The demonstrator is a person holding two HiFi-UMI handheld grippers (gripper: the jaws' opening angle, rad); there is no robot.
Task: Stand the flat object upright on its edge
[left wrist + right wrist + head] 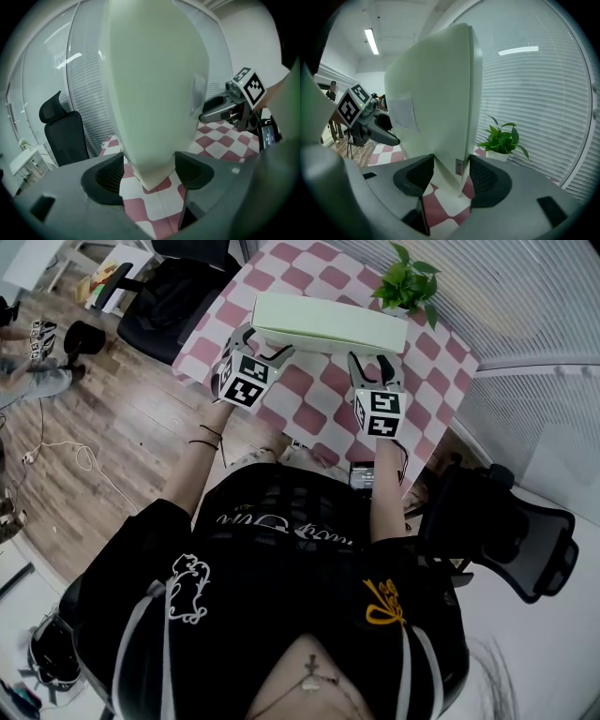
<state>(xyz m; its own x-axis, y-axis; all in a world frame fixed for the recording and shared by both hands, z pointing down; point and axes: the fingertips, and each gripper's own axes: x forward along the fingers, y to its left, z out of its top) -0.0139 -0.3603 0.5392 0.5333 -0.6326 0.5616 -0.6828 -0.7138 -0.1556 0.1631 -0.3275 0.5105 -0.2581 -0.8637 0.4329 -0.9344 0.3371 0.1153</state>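
Overhead, the box (328, 322) is upright on its long edge at the table's (309, 413) middle, with the left gripper (258, 351) and right gripper (372, 360) at its ends. Left gripper view: jaws clamp its lower corner. Right gripper view: likewise clamped. It is probably light, stiff and smooth-sided; grip low.

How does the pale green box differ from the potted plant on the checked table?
The box is pale, smooth and long; the plant is darker, leafy and smaller. The left gripper and right gripper clamp the box; the plant stands free at the far corner. Both are green.
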